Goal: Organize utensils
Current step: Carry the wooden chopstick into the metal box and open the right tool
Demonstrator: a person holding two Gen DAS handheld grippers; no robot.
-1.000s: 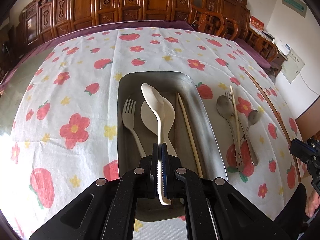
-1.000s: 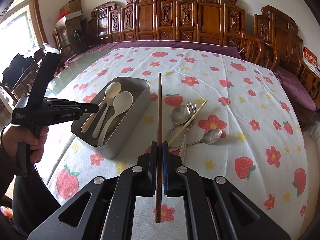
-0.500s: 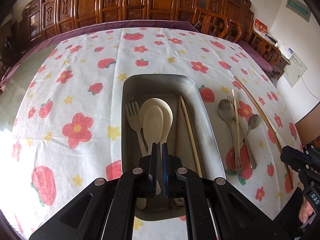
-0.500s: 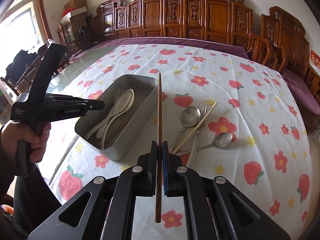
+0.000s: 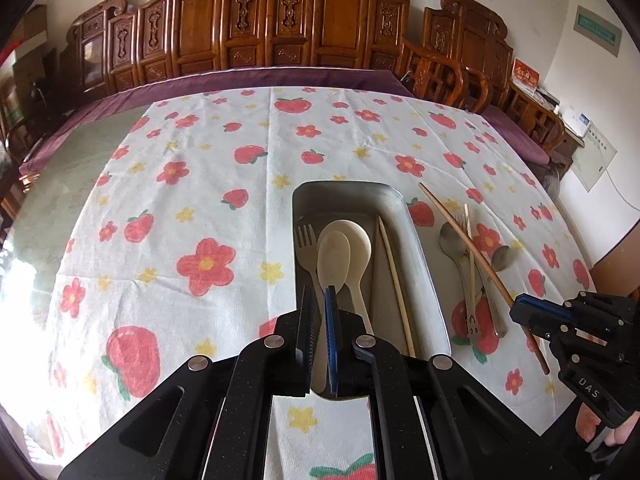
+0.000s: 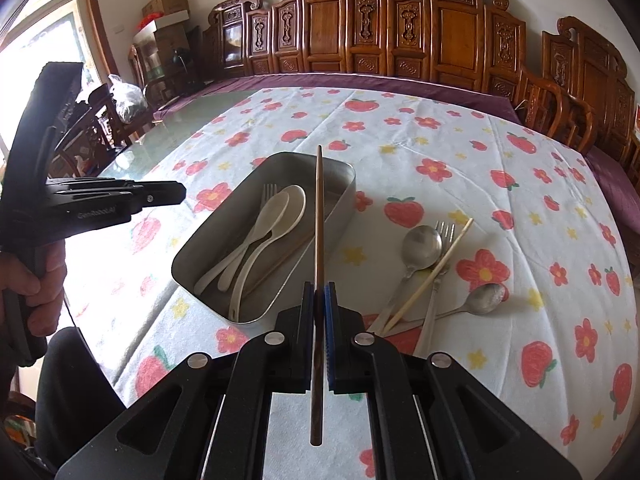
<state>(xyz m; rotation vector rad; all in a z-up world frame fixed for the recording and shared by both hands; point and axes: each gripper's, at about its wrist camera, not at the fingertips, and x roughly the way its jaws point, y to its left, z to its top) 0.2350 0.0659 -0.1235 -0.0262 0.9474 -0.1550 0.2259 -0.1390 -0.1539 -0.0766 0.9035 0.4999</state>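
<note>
Over the tin point(image 6: 348, 184), our right gripper point(image 6: 319, 300) pinches a brown chopstick point(image 6: 319, 216) lengthwise to drop in; our left gripper point(image 5: 319, 312), seemingly empty, is pressed together.

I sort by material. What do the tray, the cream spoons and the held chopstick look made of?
Tray: brushed metal, dull grey sheen. Cream spoons: probably matte plastic, possibly melamine; uniform, no glare. Held chopstick: dark wood by its brown, grainy look.

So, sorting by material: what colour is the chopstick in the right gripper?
Dark brown chopstick, clearest in the right wrist view.
</note>
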